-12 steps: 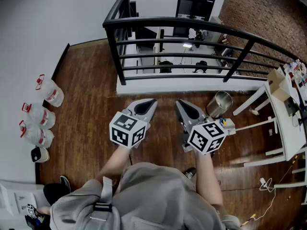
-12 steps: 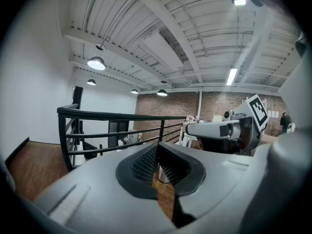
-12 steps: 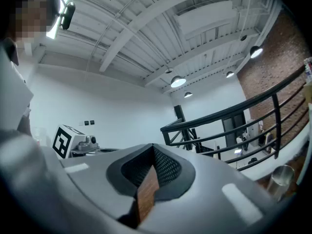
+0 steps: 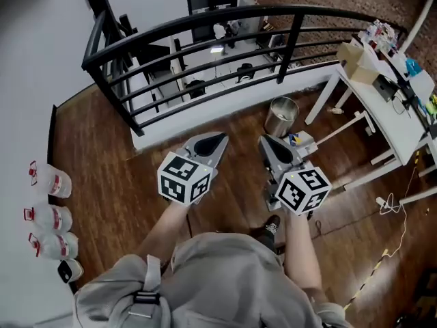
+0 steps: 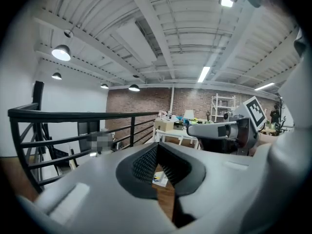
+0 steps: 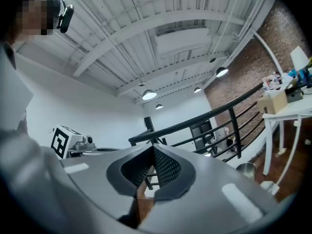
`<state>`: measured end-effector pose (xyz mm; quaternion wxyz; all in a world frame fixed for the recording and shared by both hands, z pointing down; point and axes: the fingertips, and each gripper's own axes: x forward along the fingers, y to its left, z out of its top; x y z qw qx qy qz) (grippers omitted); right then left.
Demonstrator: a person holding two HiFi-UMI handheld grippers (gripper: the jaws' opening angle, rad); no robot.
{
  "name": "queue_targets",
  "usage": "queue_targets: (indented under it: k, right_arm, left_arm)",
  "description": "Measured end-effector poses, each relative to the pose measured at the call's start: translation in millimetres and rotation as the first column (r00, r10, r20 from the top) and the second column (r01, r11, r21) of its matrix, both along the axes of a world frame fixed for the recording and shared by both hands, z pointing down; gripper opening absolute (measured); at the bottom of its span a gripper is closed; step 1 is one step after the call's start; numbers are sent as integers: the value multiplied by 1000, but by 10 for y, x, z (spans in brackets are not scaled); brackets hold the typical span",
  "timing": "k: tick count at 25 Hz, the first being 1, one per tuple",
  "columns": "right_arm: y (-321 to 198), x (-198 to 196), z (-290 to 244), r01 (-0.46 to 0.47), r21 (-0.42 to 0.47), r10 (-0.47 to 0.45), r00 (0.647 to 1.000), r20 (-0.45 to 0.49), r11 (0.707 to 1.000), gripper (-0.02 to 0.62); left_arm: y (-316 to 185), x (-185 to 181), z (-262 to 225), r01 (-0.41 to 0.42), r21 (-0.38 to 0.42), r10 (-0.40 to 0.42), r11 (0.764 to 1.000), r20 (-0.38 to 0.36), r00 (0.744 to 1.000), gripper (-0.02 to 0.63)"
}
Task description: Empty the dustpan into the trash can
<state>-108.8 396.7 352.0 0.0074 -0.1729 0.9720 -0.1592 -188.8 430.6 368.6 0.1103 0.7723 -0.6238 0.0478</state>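
- Standing on the wooden floor [image 4: 102, 183], a person is holding the left gripper [image 4: 210, 141] and the right gripper [image 4: 271, 144] side by side, both pointing ahead.
- Both pairs of jaws are pressing together — nothing is sitting between them.
- The trash can [image 4: 281, 115], a shiny metal one, is standing upright on the floor just ahead of the right jaws, slightly to their right.
- A black railing [image 5: 73, 114] is running beyond both jaws; a white surface [image 4: 403, 125] is standing off to their right.
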Motion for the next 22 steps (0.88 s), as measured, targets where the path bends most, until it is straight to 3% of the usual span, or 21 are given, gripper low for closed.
queue_targets:
  k: [6,13,18,22]
  right_arm:
    - [-449,786,55,-172,-21,172,985,-5,985,0]
    - [-903,1731,117,-348,-52,348,938,-10,936,0]
    - [-1217,2261,164,-439,-72,440,898,-10,895,0]
    - [-1504,2505,165,-458,-73,459,889,-4,886,0]
  left_arm:
    - [-558,786,25,-186,-9,186,983,-3,983,5]
    - [-1128,1732,104,-374,-31,374,927,-20,927,5]
    - [-1481,2259,145,-469,-48,468,882,-25,883,5]
    - [-1749,2564,186,-499,-57,498,865,-32,867,5]
